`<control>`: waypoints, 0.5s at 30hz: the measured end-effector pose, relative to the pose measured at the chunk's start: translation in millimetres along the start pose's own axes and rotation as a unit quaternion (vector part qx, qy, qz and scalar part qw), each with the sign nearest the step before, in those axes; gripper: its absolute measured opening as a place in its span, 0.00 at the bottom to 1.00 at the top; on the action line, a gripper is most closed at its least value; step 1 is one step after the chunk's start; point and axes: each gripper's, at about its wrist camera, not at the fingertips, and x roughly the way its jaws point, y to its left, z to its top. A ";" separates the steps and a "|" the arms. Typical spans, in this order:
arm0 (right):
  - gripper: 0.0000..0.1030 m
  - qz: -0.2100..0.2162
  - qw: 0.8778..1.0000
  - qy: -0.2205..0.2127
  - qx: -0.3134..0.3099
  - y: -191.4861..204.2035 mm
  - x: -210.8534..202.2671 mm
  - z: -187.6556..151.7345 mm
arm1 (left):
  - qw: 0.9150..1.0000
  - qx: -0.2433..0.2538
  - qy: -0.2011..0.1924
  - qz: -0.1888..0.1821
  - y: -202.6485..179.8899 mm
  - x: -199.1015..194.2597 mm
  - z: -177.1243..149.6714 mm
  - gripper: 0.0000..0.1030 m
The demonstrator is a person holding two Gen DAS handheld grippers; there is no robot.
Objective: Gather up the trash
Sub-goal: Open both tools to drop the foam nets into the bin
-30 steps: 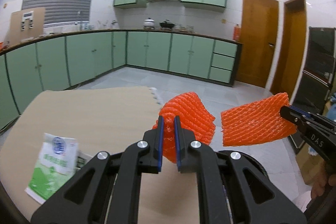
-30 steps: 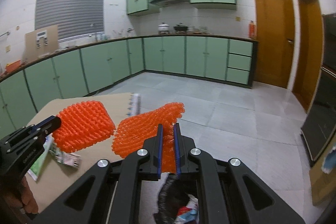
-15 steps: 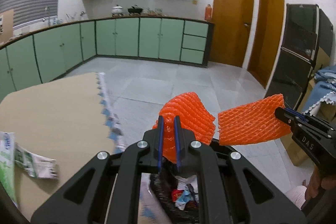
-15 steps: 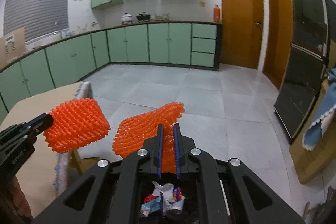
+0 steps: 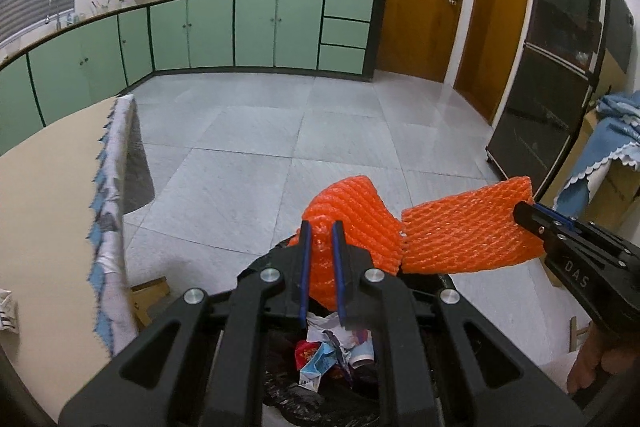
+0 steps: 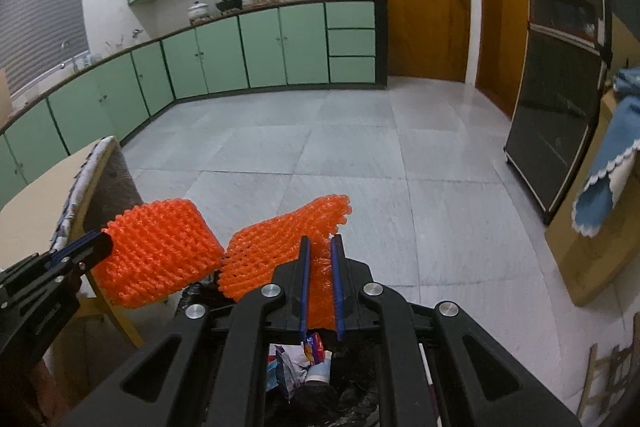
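One desk point(image 5: 48, 211) with a fringed cloth edge is seen at the left; a second ago it filled the lower view and carried a milk carton, which is now out of frame. One black-lined trash bin point(image 5: 332, 359), part filled with wrappers, is now seen below both claws. Two orange foam fruit nets are held above it. The left claw point(image 5: 321, 259) is clamped narrow on one orange foam net point(image 5: 356, 219), pointing away and up. The right claw point(image 6: 319, 275) is clamped on the other net point(image 6: 272, 251), its long axis lying crosswise.
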 end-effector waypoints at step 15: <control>0.41 0.010 0.999 0.009 0.035 -25.6 11.8 3.6 | 1.000 -0.002 0.022 -0.007 -14.3 18.5 8.7 0.25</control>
